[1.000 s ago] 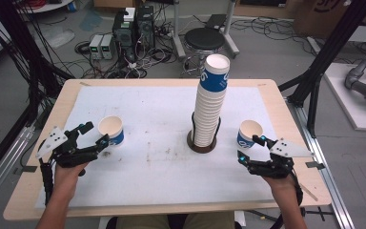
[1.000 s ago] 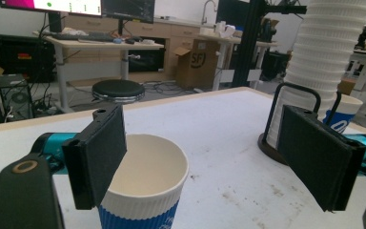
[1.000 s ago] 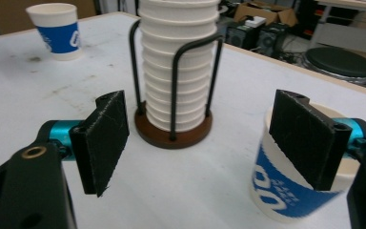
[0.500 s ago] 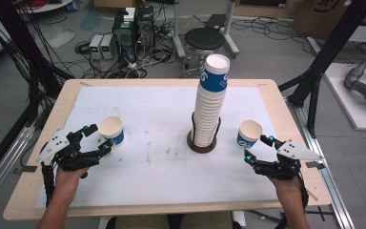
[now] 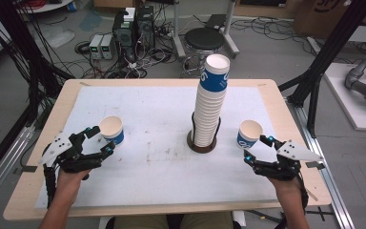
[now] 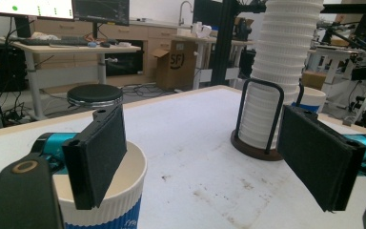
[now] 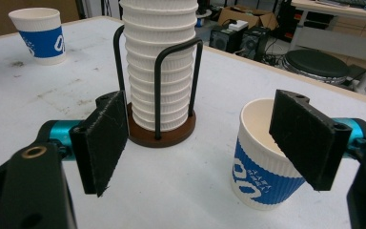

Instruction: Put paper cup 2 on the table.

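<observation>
A tall stack of white ribbed paper cups (image 5: 208, 107) stands in a black wire holder on a brown base (image 5: 202, 143) at the table's middle. A single white and blue cup (image 5: 112, 130) stands upright at the left, and my left gripper (image 5: 101, 140) is open just near-left of it. In the left gripper view that cup (image 6: 112, 205) sits behind the left pad, not between the jaws. Another cup (image 5: 249, 133) stands at the right, with my right gripper (image 5: 259, 148) open beside it. In the right gripper view this cup (image 7: 259, 176) is partly behind the right pad.
A white mat (image 5: 152, 114) covers the wooden table (image 5: 71, 88). Black frame posts (image 5: 314, 90) rise past the right edge. A stool (image 5: 205, 40) and computer boxes (image 5: 131, 26) stand on the floor beyond the far edge.
My right gripper has drawn back slightly toward the near right, away from its cup. The left gripper has shifted only a little. Both cups and the stack have stayed put.
</observation>
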The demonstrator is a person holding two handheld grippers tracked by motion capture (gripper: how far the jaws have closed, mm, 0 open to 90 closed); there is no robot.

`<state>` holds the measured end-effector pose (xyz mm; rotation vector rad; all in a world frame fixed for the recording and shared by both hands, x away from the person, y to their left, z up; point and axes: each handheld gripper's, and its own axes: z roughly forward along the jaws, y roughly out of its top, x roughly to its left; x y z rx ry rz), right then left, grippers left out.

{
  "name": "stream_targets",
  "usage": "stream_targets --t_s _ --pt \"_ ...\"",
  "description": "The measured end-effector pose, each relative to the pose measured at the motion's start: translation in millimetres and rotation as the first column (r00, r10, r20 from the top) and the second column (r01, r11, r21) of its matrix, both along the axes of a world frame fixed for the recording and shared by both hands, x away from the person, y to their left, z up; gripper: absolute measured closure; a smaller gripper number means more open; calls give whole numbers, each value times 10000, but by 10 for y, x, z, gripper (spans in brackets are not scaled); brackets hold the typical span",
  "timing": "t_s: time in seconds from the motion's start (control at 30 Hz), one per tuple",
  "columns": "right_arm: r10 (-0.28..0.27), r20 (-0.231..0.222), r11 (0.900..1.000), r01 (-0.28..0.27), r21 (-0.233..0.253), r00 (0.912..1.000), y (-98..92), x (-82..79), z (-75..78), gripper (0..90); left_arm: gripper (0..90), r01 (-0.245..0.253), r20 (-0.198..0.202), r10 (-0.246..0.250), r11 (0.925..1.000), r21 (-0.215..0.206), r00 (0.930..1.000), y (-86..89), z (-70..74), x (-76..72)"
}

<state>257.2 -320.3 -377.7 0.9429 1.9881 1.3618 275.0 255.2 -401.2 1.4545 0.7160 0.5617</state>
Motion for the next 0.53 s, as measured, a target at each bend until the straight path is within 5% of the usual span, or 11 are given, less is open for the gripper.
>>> stream_targets --t_s 0.53 --pt "-18 -19 10000 18 -5 10000 -27 -16 -10 214 174 32 -18 -32 10000 5 10000 -20 -17 14"
